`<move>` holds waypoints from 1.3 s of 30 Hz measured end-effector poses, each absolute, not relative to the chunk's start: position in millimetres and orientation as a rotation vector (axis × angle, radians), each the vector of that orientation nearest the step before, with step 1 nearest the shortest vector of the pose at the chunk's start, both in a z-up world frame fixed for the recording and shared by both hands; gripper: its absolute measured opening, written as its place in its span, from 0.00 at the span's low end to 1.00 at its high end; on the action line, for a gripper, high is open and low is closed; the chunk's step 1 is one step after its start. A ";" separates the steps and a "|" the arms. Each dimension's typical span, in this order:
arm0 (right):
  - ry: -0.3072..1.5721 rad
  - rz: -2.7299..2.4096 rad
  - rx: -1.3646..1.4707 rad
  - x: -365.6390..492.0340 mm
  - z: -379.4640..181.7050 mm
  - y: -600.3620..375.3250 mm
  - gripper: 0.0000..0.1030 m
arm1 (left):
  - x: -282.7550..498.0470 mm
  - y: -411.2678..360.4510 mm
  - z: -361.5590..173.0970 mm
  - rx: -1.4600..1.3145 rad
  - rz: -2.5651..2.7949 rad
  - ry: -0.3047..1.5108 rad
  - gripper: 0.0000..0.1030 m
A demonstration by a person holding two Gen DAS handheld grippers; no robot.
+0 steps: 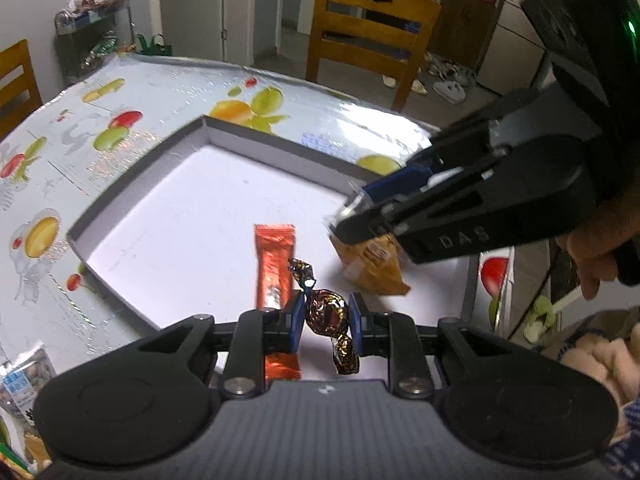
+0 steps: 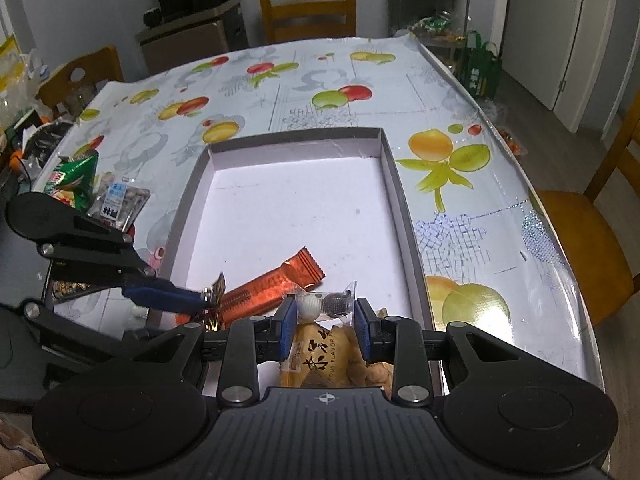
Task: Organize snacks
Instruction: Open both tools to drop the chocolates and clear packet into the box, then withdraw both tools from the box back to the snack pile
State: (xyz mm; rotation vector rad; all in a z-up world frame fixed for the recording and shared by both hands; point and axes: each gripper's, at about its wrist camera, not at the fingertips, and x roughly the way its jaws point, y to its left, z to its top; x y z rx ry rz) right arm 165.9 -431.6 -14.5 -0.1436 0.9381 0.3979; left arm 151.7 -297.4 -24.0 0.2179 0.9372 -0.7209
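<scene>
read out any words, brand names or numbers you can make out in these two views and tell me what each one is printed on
"DAS": raised letters on the side of the right gripper.
"MOUS FLAVOR": cut-off line on the yellow snack packet held by that gripper; the large Chinese characters above it are too distorted to read.
Blue-and-white label on the clear nut packet: Chinese characters, too small to read.
Green bag on the floor: white characters, too blurred to read.
Orange bar: print unreadable.

Home dining room: wooden chairs (image 2: pixel 307 6), fruit-print tablecloth (image 2: pixel 320 88).
</scene>
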 end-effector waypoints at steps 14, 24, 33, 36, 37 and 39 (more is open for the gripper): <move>0.931 0.421 -0.180 167.0 -14.6 -428.4 0.37 | 149.7 -298.9 -28.6 0.222 -0.698 0.941 0.37; 0.892 0.428 -0.181 168.2 -8.1 -421.7 0.52 | 142.4 -281.8 -18.6 0.189 -0.642 0.907 0.38; 0.856 0.530 -0.174 169.1 2.6 -389.3 0.55 | 132.0 -236.7 -10.4 0.115 -0.522 0.896 0.38; 0.844 0.574 -0.177 169.1 5.8 -374.9 0.55 | 126.3 -221.5 -10.6 0.096 -0.480 0.899 0.38; 0.843 0.585 -0.182 168.9 5.9 -370.2 0.55 | 124.3 -215.9 -10.8 0.090 -0.466 0.901 0.38; 0.842 0.613 -0.195 168.3 5.9 -359.4 0.55 | 120.5 -205.1 -10.3 0.079 -0.437 0.900 0.38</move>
